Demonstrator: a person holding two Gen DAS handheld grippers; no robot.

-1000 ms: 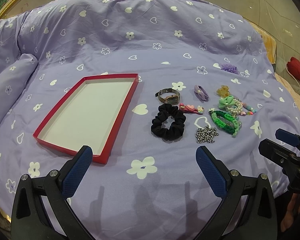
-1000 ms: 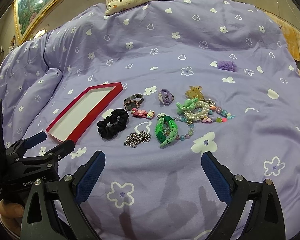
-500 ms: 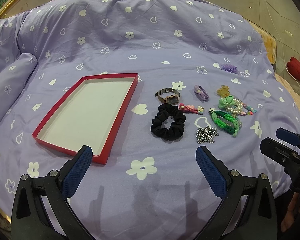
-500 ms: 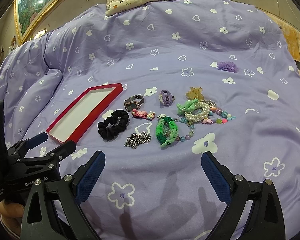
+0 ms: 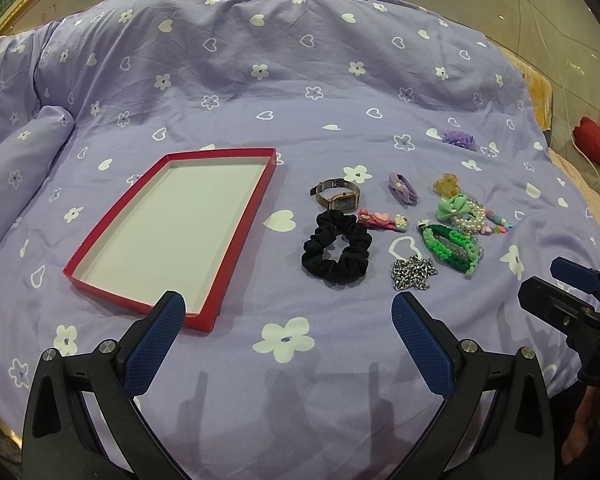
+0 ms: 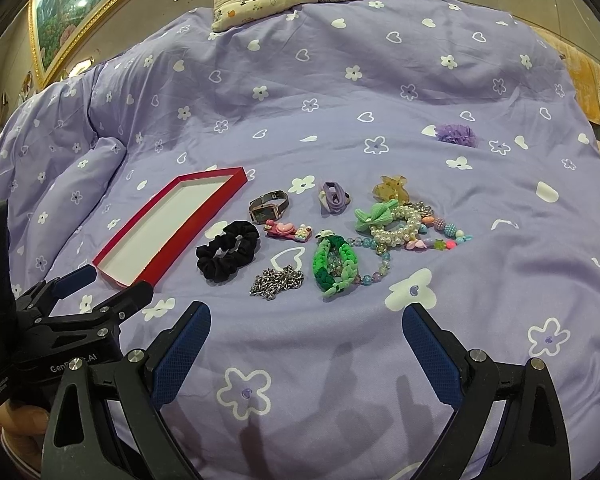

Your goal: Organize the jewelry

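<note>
Blue-padded left tongs are spread wide and hold nothing, low over the near edge of the bed; the right tongs are likewise spread and empty, with each pair showing at the edge of the other's view. Just ahead of the left tongs lies the red tray, its white floor bare. Beside it, to the right, the jewelry sits in a loose cluster on the quilt: a black scrunchie nearest the tray, a watch behind it, a pink clip, a silver chain, a green braid, a pearl bracelet tangled with coloured beads, a lilac tie and an amber clip. Farther off, well apart from the rest, is a purple flower. Nothing has gone into the tray (so the sorting looks unstarted); every piece seems left to move, and the scrunchie or chain is probably the easiest first reach.
</note>
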